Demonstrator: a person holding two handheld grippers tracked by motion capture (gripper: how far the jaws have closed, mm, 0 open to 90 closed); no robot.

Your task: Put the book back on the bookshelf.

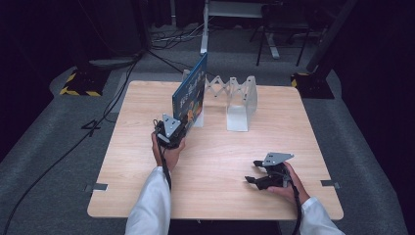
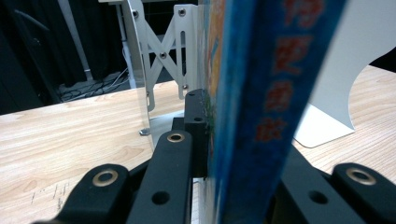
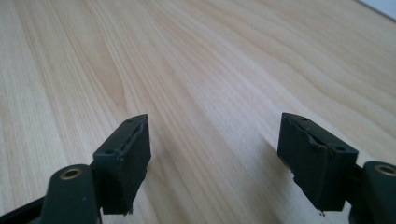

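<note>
I am clamping the blue book (image 1: 191, 90) upright in my left gripper (image 1: 182, 123), standing it on the worktop (image 1: 215, 161) just beside the white expanding book rack (image 1: 234, 100). My right gripper (image 1: 255, 172) is hovering low over bare worktop, well apart, its jaws spread wide and holding nothing.

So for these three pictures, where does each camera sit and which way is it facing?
High view: above the near table edge, facing forward and down; both sleeves, left gripper, right gripper.
Left gripper view: on that gripper, looking along its fingers, clamped on the upright blue book; white extendable bookend rack behind.
Right gripper view: on that gripper, facing bare wood, fingers apart.
Shared: book and rack appear in the high and left gripper views.
</note>
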